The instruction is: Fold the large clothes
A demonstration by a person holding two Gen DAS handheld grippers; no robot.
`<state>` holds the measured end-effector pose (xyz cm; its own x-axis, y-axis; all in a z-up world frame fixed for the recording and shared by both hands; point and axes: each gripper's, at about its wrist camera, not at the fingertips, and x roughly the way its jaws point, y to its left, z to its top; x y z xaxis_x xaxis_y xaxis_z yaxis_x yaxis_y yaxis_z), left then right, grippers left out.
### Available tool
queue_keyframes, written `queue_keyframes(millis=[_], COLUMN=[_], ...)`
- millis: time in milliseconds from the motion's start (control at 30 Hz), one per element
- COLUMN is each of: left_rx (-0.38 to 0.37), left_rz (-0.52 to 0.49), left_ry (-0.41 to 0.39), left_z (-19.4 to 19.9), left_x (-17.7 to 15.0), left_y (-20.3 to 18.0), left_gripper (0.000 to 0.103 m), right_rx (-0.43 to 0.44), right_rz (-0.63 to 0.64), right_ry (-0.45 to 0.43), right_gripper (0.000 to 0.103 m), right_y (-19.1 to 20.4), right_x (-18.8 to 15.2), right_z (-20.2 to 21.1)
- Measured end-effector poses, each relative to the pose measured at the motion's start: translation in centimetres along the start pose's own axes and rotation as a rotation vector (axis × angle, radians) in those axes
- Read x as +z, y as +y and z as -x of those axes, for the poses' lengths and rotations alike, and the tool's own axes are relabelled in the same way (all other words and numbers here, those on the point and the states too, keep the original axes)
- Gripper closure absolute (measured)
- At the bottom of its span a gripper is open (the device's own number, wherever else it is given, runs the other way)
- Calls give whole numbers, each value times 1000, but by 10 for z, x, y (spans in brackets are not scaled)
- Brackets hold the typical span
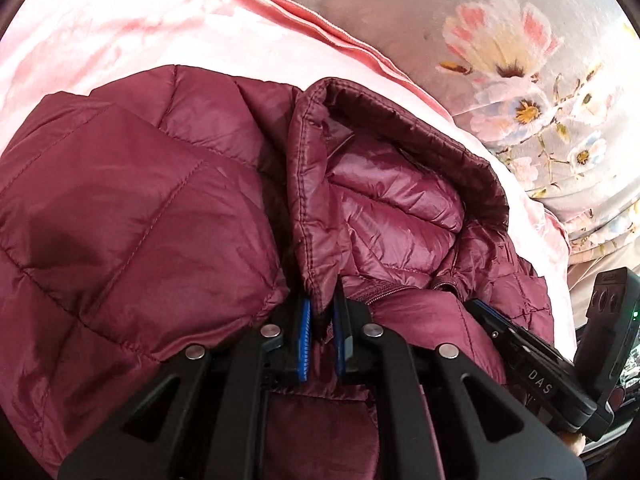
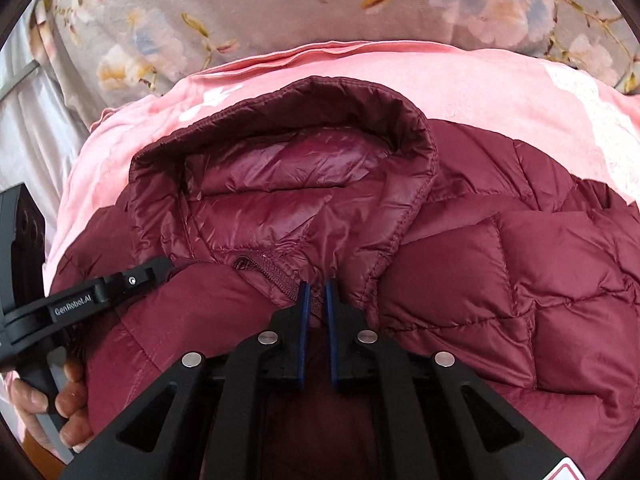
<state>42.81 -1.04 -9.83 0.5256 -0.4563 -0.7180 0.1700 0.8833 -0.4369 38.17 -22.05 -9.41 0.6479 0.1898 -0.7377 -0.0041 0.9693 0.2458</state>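
Left wrist: left hand-held gripper [image 1: 322, 312] clamped on jacket [image 1: 140, 208] hood edge; right hand-held gripper [image 2: 316, 292] pinching jacket nr zip, on pink sheet [image 2: 480, 84].

Glossy quilted maroon jacket [image 1: 152, 208], matt pink sheet [image 1: 120, 28]

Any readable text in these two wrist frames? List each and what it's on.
"DAS" – on the right gripper body, seen from the left wrist.
"GenRobot.AI" – on the left gripper arm, seen from the right wrist.
Red-edged sticker at bottom right: cut off, unreadable.
No legible text on the jacket.
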Motion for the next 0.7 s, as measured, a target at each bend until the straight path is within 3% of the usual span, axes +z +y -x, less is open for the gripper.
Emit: queue_keyframes(millis=[133,167,267,433,567,700], left_rx=[-5,-4,13,41,24,-10], left_rz=[10,10,0,18,69,182], left_ry=[17,21,-28,-129,-97,25], left_z=[9,15,46,76,47,-6], left_x=[2,4,17,81,142,160], left_y=[0,0,-1,-17,-31,-19], left_gripper=[88,82,80,80,79,78], right_rx=[54,74,94,73,85,97], right_rz=[-31,-45,-68,-139,-228,-247], right_ry=[23,11,-62,-134,-131,-112], right_gripper=[96,95,88,87,87,87], right_y=[-9,-11,-18,-29,-38,-31], right_x=[6,10,33,86,118,130], right_z=[16,24,51,57,33,12])
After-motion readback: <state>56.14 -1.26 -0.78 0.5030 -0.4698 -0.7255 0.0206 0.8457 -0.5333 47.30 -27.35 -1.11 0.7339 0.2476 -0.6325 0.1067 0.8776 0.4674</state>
